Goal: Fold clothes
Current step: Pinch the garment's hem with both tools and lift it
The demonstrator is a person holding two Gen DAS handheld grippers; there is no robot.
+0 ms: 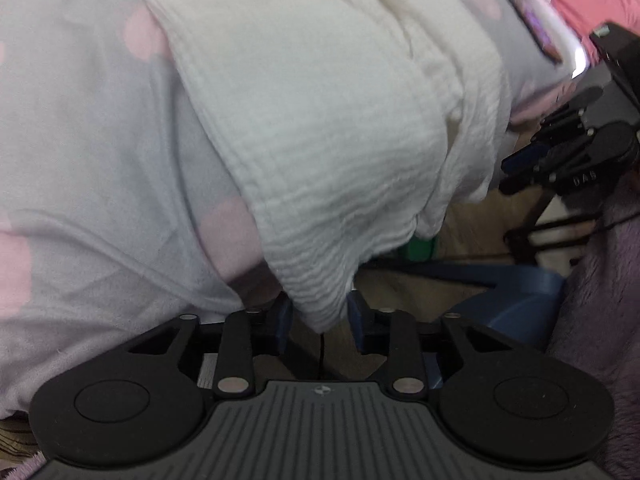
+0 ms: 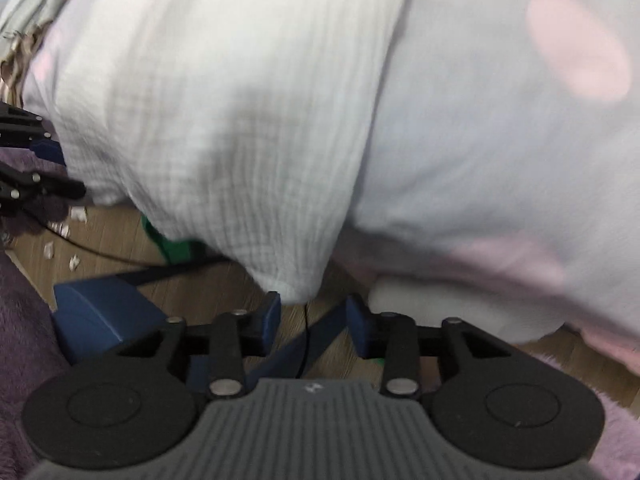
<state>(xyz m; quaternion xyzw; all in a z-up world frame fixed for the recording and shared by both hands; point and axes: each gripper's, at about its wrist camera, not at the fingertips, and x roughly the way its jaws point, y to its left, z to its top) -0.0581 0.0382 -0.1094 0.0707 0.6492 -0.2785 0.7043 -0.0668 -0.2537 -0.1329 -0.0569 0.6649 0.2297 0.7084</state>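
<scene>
- Over the bed edge, we see a white crinkled garment (image 1: 320, 152) draped on a pale grey bedcover with pink dots (image 1: 80, 128), its lower end hanging past the edge toward the wooden floor (image 2: 120, 236).
- Left gripper (image 1: 320, 324): jaws apart, a hanging corner of the garment sits between the blue pads (image 1: 282, 320), no pad visibly pressing it.
- Right gripper (image 2: 314, 320): jaws apart, the garment's other corner (image 2: 292, 284) hangs just above the gap, beside the left pad; contact unclear to us.
- Both views are blurred.
- We note a green object (image 2: 176, 246) and white scraps (image 2: 74, 262) on the floor, and a blue box (image 2: 96, 312) beside them.
</scene>
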